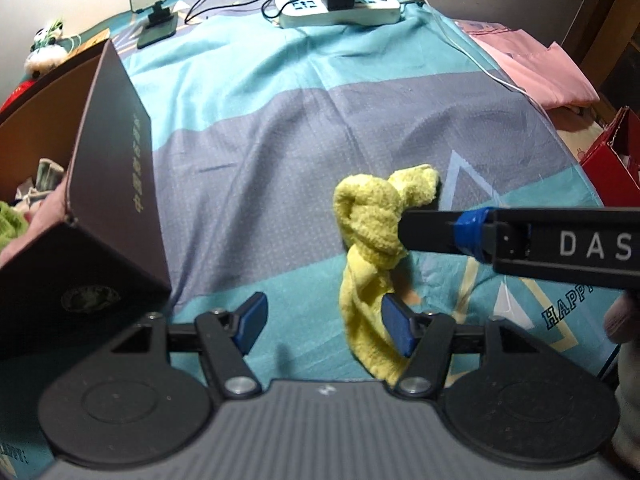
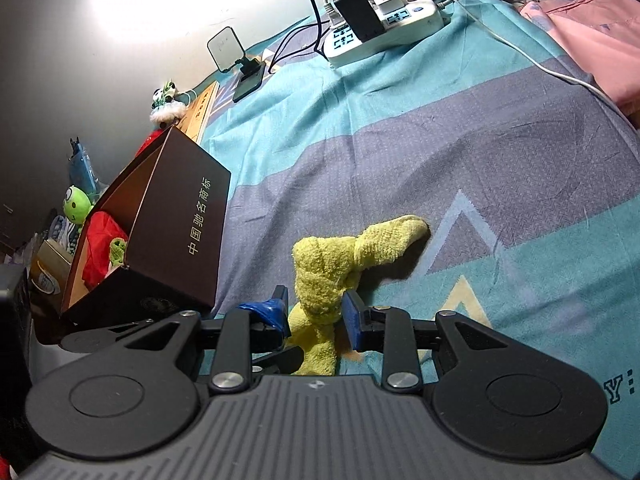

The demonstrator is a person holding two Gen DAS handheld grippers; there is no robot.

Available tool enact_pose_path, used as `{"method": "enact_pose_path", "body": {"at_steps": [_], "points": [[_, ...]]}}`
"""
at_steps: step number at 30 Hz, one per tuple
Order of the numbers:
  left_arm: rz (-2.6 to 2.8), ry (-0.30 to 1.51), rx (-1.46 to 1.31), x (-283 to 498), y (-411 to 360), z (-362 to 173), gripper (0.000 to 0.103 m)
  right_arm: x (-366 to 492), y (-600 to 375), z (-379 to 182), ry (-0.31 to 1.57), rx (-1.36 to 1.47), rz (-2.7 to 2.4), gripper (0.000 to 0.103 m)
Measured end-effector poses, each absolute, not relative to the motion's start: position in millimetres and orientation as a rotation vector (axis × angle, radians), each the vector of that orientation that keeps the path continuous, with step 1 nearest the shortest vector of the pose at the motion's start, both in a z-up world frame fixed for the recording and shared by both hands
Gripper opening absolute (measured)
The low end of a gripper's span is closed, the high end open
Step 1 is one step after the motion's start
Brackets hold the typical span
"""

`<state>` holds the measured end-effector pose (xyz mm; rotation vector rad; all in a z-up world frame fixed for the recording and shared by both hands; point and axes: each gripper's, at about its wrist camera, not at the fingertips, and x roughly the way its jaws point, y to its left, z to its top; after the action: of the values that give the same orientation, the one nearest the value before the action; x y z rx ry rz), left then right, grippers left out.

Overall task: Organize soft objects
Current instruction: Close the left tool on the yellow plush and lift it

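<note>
A yellow towel [image 1: 372,220] tied into a knot lies on the striped bedsheet [image 1: 280,140]. My right gripper [image 2: 316,312] is shut on the towel [image 2: 320,276] at the knot, with a pad pressing each side. In the left wrist view the right gripper [image 1: 404,232] reaches in from the right edge and bites the knot. My left gripper [image 1: 325,326] stands open just in front of the towel. The towel's lower tail lies just inside its right finger [image 1: 398,330], and the left finger [image 1: 252,322] is well apart from the cloth. Left of the towel stands an open dark brown box [image 1: 112,200] holding red and green soft things [image 2: 100,248].
A white power strip [image 1: 340,8] with chargers and cables lies at the far end of the bed, beside a phone stand [image 1: 154,12]. Pink cloth [image 1: 532,68] and a red box [image 1: 616,160] are at the right. A panda toy [image 1: 44,48] and a green plush [image 2: 78,204] sit beyond the brown box.
</note>
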<state>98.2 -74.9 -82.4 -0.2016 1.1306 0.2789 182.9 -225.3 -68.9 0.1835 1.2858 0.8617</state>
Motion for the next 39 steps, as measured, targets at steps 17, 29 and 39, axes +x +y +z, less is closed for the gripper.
{"method": "enact_pose_path", "body": {"at_steps": [17,29,39], "points": [[0.196,1.153,-0.265,129.9,-65.1,-108.5,0.064,208.2,-207.0,-98.7,1.375,0.216,0.891,0.013],[0.12,1.074,-0.333,129.2,-50.9,-105.9,0.025,212.4,-191.4,-110.3,1.395,0.264,0.934,0.015],[0.074,1.0,-0.297,110.0,-49.0,-72.8,0.022,201.4,-191.9,-86.0,1.322,0.248,0.937,0.013]]}}
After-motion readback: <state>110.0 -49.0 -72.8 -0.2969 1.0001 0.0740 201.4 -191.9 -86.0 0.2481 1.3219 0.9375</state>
